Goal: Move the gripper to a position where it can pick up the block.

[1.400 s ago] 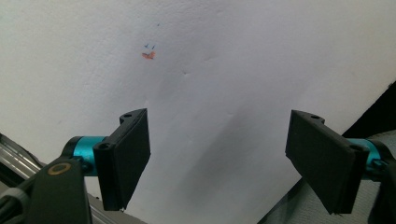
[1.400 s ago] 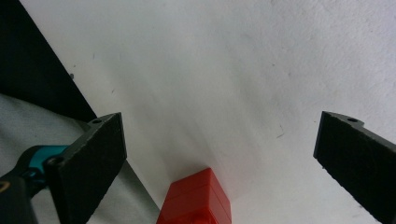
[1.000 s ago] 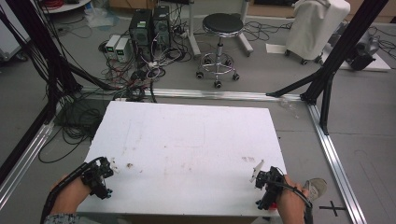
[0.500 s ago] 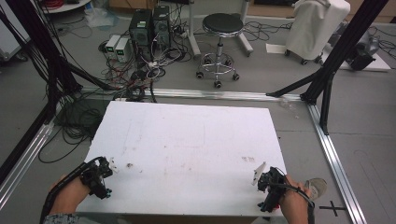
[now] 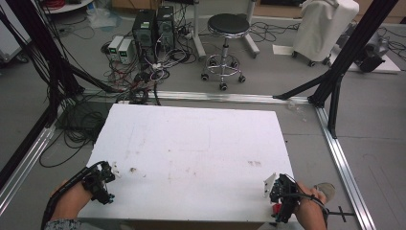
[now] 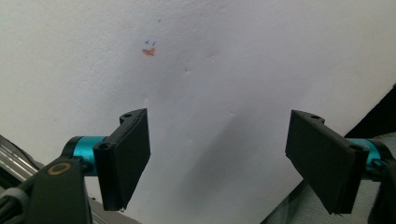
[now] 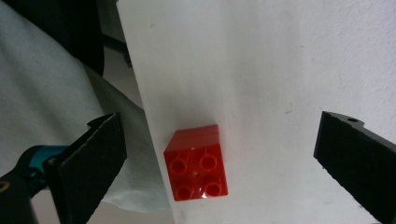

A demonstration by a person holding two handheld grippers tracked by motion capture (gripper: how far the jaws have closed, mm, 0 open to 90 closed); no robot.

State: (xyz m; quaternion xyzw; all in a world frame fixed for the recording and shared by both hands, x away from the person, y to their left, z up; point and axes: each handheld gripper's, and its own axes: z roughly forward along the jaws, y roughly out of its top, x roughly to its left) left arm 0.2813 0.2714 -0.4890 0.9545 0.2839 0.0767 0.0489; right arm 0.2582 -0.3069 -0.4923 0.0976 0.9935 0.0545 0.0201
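A red two-by-two brick (image 7: 197, 162) lies studs up at the very edge of the white table (image 7: 280, 56). My right gripper (image 7: 223, 123) hangs above it, open wide, one jaw on each side and neither touching. In the high view that gripper (image 5: 281, 197) is at the near right corner, with a speck of the red brick (image 5: 276, 209) beside it. My left gripper (image 5: 103, 178) is at the near left corner. It is open with nothing between its jaws (image 6: 219, 140), over bare table (image 6: 261, 56) below a small orange mark (image 6: 149, 52).
Pale cloth (image 7: 42, 84) lies past the table edge beside the brick. Beyond the table's far edge stand a black stool (image 5: 228, 28), computer towers (image 5: 153, 28) with tangled cables, and a white covered unit (image 5: 323, 28). Black frame posts (image 5: 335, 81) and floor rails (image 5: 342, 163) flank the table.
My right gripper has shifted slightly toward the table's near edge. The left gripper has barely moved.
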